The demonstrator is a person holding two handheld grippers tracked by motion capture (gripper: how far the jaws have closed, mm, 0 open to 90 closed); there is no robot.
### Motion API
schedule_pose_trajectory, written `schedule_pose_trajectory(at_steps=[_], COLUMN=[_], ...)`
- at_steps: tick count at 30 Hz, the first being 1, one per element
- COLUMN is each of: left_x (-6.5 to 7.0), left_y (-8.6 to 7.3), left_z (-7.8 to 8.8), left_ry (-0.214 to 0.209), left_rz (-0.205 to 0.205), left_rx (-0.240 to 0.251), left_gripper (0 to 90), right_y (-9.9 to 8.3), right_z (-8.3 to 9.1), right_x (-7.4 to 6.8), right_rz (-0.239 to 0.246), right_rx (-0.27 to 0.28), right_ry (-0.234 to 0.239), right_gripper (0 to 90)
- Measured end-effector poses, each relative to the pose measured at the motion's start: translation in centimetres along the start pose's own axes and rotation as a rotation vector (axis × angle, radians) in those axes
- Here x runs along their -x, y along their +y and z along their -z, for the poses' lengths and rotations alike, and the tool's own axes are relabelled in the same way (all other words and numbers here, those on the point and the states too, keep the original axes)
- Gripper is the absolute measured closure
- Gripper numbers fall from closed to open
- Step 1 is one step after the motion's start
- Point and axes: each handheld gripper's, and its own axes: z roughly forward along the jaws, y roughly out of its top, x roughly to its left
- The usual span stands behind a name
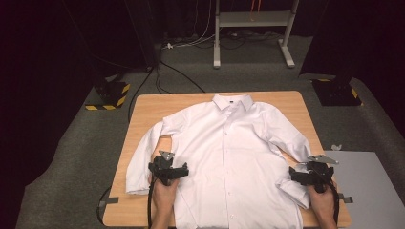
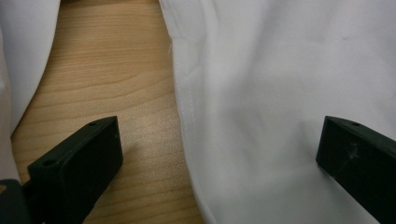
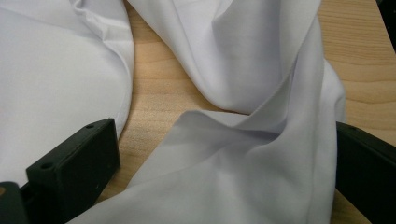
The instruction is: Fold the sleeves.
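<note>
While we look down from the high view, a white shirt (image 1: 229, 157) lies face up and buttoned on a wooden table (image 1: 291, 102), collar toward the far edge, hem over the near edge. Our left gripper (image 1: 168, 168) hovers at the shirt's left side seam, near the table's near left corner; our right gripper (image 1: 311, 174) sits over the folded right sleeve (image 1: 293, 188), near the near right corner.

From the left gripper view, the two black jaws stand wide apart with nothing pinched; the shirt's side seam (image 2: 189, 100) runs between them, bare wood to its left.

From the right gripper view, the jaws are likewise spread wide, and the crumpled sleeve (image 3: 261, 140) lies between them, ungripped, on the wood.
</note>
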Motion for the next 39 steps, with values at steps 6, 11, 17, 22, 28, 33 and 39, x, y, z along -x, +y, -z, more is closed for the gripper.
schedule_pose_trajectory(at_steps=[6, 11, 17, 22, 28, 33, 39], left_x=[0.0, 0.0, 0.0, 0.0, 0.0, 0.0, 0.0], left_y=[0.0, 0.0, 0.0, 0.0, 0.0, 0.0, 0.0], left_z=[0.0, 0.0, 0.0, 0.0, 0.0, 0.0, 0.0], left_ry=[-0.009, -0.012, -0.014, -0.014, -0.013, -0.013, -0.013], left_rz=[-0.008, -0.009, -0.011, -0.011, -0.011, -0.012, -0.011], left_rx=[-0.001, -0.001, -0.001, -0.001, -0.001, -0.002, -0.001], left_gripper=[0.3, 0.2, 0.2, 0.2, 0.2, 0.2, 0.2], right_y=[0.0, 0.0, 0.0, 0.3, 0.2, -0.2, -1.4], right_z=[0.0, 0.0, 0.0, 1.0, 2.9, 4.2, 6.9], right_x=[-0.2, -0.1, 0.3, 1.3, 1.5, 1.6, 1.7], right_rz=[0.002, 0.002, 0.027, -0.013, 0.006, 0.021, 0.021], right_rx=[0.000, 0.000, 0.001, 0.011, 0.053, 0.072, 0.126], right_ry=[0.003, 0.005, 0.036, 0.113, 0.117, 0.117, 0.146], right_gripper=[0.1, 0.1, 2.5, 7.0, 7.8, 7.9, 8.1])
